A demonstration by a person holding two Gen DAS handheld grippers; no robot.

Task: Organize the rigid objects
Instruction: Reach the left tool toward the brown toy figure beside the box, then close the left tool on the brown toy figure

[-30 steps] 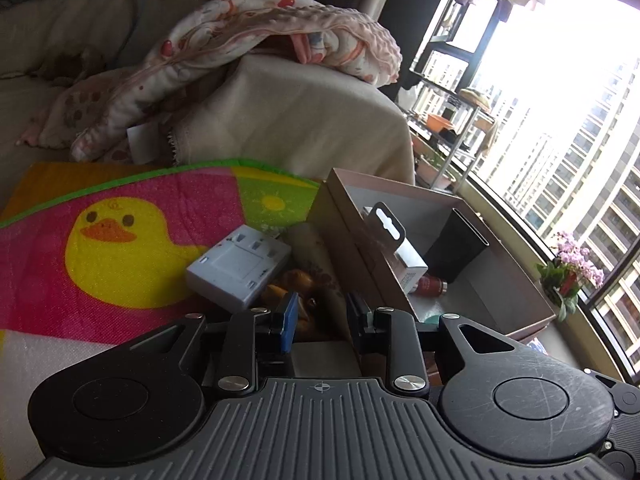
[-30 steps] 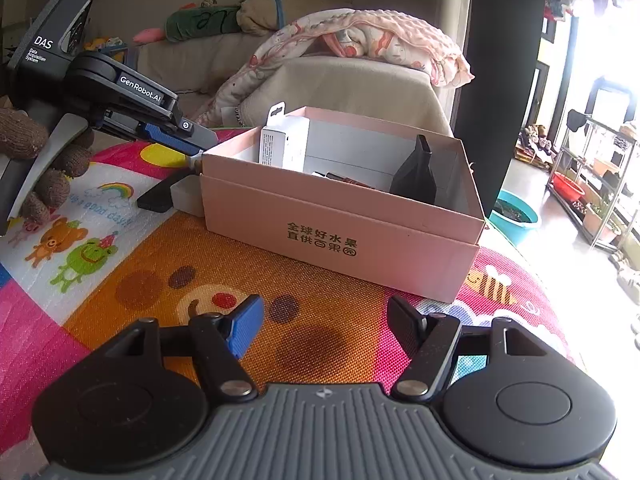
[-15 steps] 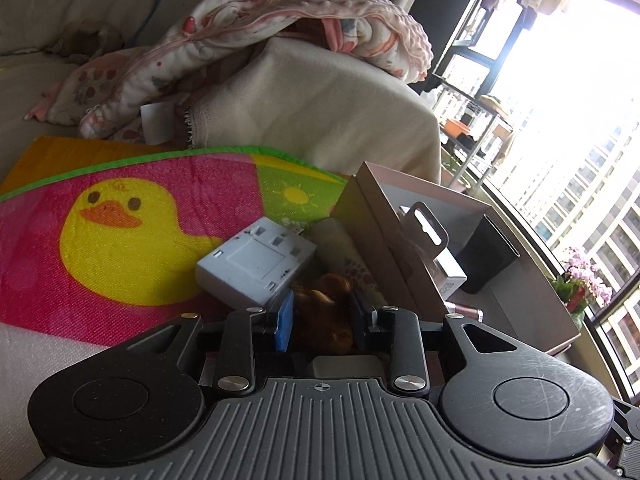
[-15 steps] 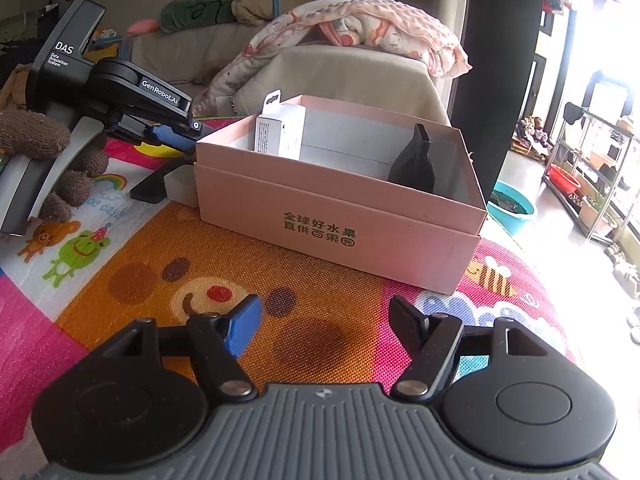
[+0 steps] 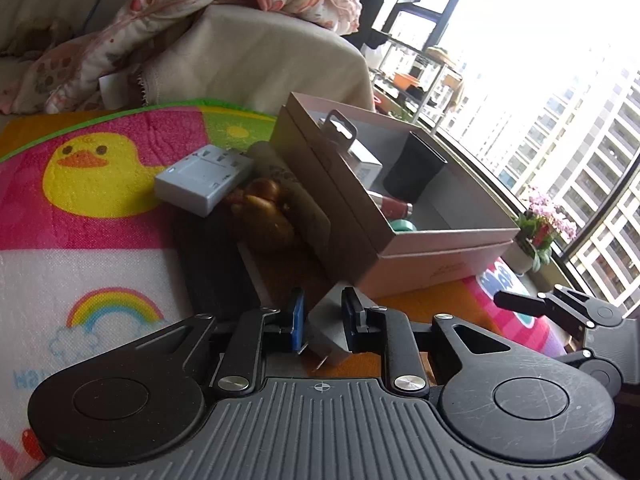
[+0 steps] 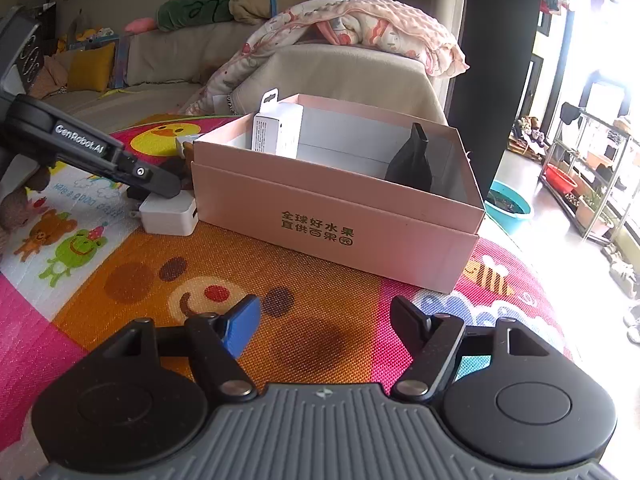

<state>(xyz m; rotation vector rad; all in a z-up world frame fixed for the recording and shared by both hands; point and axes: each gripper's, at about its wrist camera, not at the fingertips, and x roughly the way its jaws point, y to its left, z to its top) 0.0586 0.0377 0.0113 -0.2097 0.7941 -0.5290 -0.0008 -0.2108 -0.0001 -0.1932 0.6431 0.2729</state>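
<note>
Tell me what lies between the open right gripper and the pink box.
Only bare play mat, orange there with a cartoon face print. The right wrist view shows the right gripper short of the pink box, with nothing lying between them.

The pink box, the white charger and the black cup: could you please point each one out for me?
pink box [image 6: 320,216]: right wrist view, on its printed front wall.
white charger [image 6: 168,216]: right wrist view, on its side face.
black cup [image 5: 412,172]: left wrist view, on its outer wall.
</note>
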